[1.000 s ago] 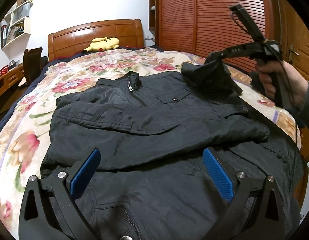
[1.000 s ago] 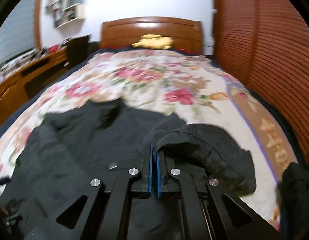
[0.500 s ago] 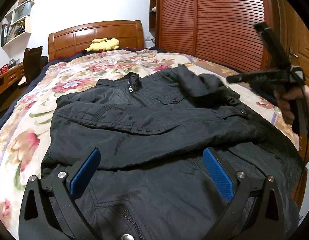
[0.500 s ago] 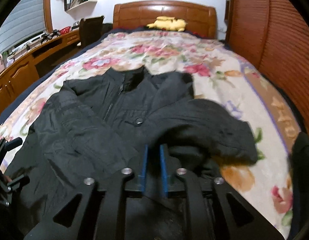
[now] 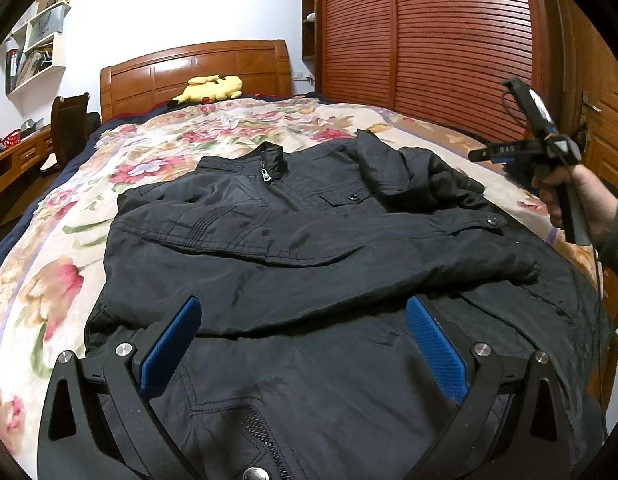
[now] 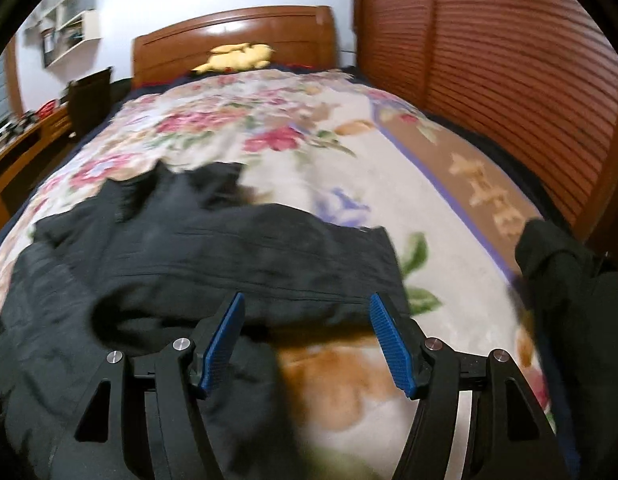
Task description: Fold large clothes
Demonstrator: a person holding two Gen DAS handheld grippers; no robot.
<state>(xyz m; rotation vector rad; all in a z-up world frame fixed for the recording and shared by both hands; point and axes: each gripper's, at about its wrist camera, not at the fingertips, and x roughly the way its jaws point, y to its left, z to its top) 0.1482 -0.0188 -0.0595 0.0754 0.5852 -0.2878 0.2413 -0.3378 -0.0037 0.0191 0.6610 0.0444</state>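
Note:
A black zip jacket [image 5: 293,248] lies front-up on the floral bedspread [image 5: 69,248], collar toward the headboard. One sleeve is folded across the chest, and the other sleeve [image 5: 425,176] lies bunched on the right shoulder. My left gripper [image 5: 305,344] hovers open over the jacket's lower hem with nothing between its blue pads. In the right wrist view, my right gripper [image 6: 309,340] hangs over the jacket's right edge [image 6: 237,264]; its jaws are opening and hold nothing. A hand holds that gripper [image 5: 493,156] to the right of the jacket in the left wrist view.
A yellow plush toy [image 5: 209,88] rests by the wooden headboard [image 5: 197,68]. Slatted wooden wardrobe doors [image 5: 449,40] run along the bed's right side. A dark chair [image 5: 69,128] and a desk [image 5: 13,160] stand left of the bed. Another dark garment [image 6: 569,280] lies at the right bed edge.
The right gripper let go of the sleeve, which dropped bunched onto the jacket's right shoulder. It opened and drew back to the right and downward. The left gripper stayed still.

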